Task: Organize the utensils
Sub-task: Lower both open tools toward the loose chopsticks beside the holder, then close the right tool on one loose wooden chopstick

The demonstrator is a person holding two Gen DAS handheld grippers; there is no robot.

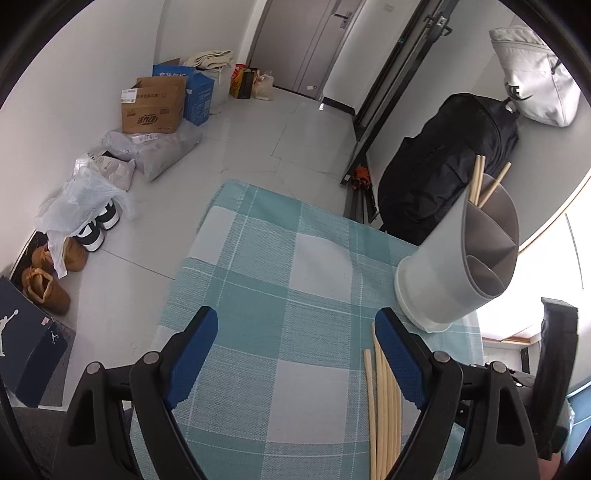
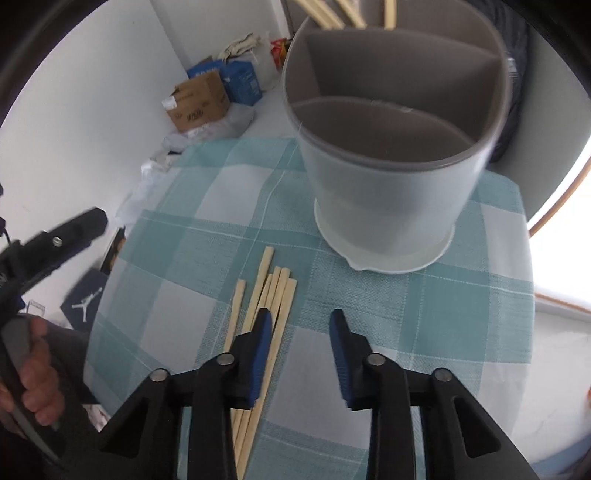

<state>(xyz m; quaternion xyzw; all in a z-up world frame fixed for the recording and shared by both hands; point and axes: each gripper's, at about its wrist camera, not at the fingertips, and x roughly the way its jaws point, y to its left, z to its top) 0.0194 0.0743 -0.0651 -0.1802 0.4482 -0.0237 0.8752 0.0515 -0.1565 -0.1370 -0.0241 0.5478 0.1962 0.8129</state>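
Several loose wooden chopsticks [image 2: 275, 288] lie in a bundle on the teal checked tablecloth [image 2: 461, 295]. Just beyond them stands a round grey utensil holder [image 2: 384, 184] with divided compartments; a few chopsticks [image 2: 388, 13] stick out of its far compartment. My right gripper [image 2: 300, 314] hangs low over the cloth, jaws partly apart with nothing between them, its left finger over the bundle. My left gripper [image 1: 295, 314] is wide open and empty above the cloth, with the chopsticks [image 1: 382, 406] beside its right finger and the holder [image 1: 439, 266] ahead to the right.
The table's far edge drops to a tiled floor with cardboard boxes [image 1: 155, 107], plastic bags and shoes [image 1: 92, 232] along the left wall. A black bag [image 1: 443, 166] stands behind the holder. A hand [image 2: 37, 369] holds the left gripper's handle at the left.
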